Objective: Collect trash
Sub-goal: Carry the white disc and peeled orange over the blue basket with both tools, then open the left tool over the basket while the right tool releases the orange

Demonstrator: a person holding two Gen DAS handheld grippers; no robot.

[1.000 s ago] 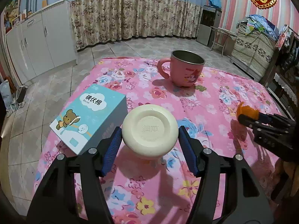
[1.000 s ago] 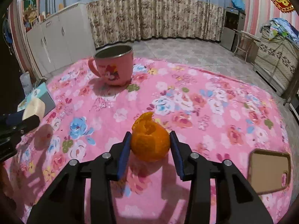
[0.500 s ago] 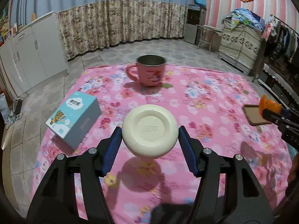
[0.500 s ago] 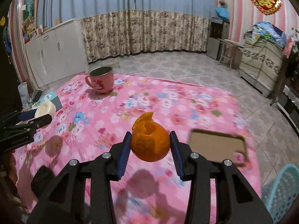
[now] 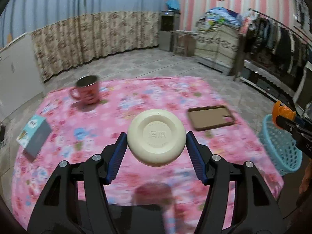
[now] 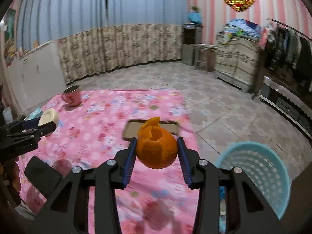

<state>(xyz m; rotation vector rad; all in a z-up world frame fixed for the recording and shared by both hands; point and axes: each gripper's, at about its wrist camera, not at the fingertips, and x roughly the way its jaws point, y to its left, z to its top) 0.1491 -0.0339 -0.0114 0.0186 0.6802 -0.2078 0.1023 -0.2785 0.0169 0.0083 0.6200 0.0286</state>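
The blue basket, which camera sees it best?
The right wrist view. There the blue basket shows its whole open rim and holed inside wall, on the floor beside the table, right of the orange peel. The left wrist view shows only part of it at the right edge, behind the right tool.

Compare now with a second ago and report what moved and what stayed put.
Both grippers have lifted off the table and swung toward the blue basket. The left gripper carries the cream round container, the right gripper the orange peel. Both grips are unchanged. The pink mug, the blue box and the brown phone case stayed where they were.
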